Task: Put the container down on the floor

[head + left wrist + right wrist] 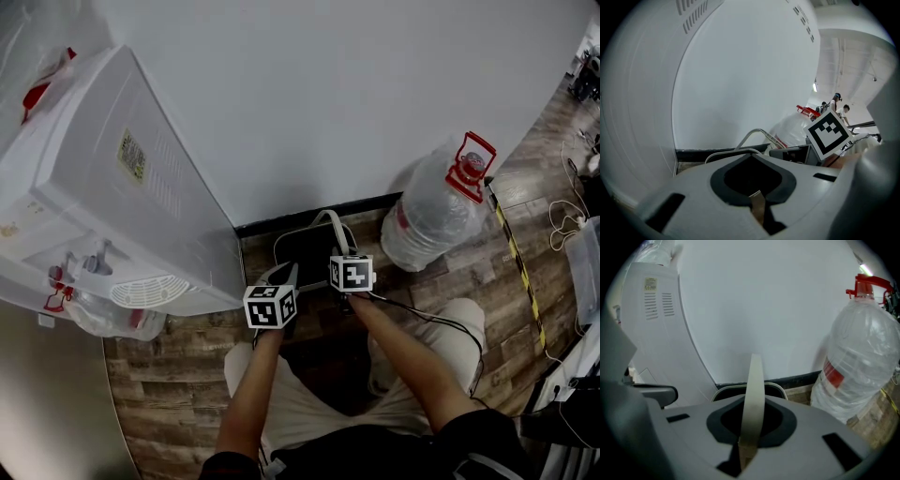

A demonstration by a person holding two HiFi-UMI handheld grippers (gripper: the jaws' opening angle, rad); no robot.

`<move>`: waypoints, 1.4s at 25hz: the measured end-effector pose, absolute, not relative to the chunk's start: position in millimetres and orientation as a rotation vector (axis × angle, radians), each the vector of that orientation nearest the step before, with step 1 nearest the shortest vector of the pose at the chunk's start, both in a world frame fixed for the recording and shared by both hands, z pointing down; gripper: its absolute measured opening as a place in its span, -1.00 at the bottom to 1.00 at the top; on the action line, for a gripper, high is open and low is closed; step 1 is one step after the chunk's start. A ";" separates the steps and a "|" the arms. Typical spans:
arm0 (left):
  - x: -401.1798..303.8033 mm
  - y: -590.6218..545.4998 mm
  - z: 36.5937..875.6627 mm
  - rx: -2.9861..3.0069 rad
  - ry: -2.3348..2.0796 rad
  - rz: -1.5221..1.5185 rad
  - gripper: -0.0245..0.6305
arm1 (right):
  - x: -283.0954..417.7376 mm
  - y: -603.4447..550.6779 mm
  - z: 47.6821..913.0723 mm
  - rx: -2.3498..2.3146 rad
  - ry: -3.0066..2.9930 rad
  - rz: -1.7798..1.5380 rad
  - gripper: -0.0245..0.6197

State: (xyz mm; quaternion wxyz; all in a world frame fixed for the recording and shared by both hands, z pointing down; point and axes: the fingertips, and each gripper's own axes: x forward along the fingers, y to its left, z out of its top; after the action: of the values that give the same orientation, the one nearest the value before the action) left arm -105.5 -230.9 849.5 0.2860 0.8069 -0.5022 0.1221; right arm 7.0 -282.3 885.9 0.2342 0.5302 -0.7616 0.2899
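A dark container (307,251) with a pale rim and beige strap handles sits low against the black baseboard, between my two grippers. In the right gripper view, the right gripper (750,427) is shut on one beige handle (753,394), which stands upright above the container rim (776,386). A short piece of beige strap (758,202) is pinched in the left gripper (752,185), above the rim (726,152). In the head view, the left gripper (284,275) and right gripper (339,251) are side by side at the container's near edge. I cannot tell whether it touches the floor.
A white water dispenser (112,187) stands close on the left. A big clear water bottle (431,220) with a red cap leans on the wall at the right. Yellow-black tape (520,272) and cables (562,211) lie on the wooden floor farther right.
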 end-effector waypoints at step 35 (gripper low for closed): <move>-78.7 -229.2 869.3 2.169 -1.253 0.368 -0.88 | 86.8 -279.4 937.0 1.547 -1.855 0.899 -0.59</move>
State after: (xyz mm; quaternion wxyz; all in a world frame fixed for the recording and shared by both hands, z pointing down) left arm -78.7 -229.2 869.3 0.3001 0.8171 -0.4722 0.1388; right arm 86.8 -279.4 937.0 0.2783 0.5763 -0.6914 0.3352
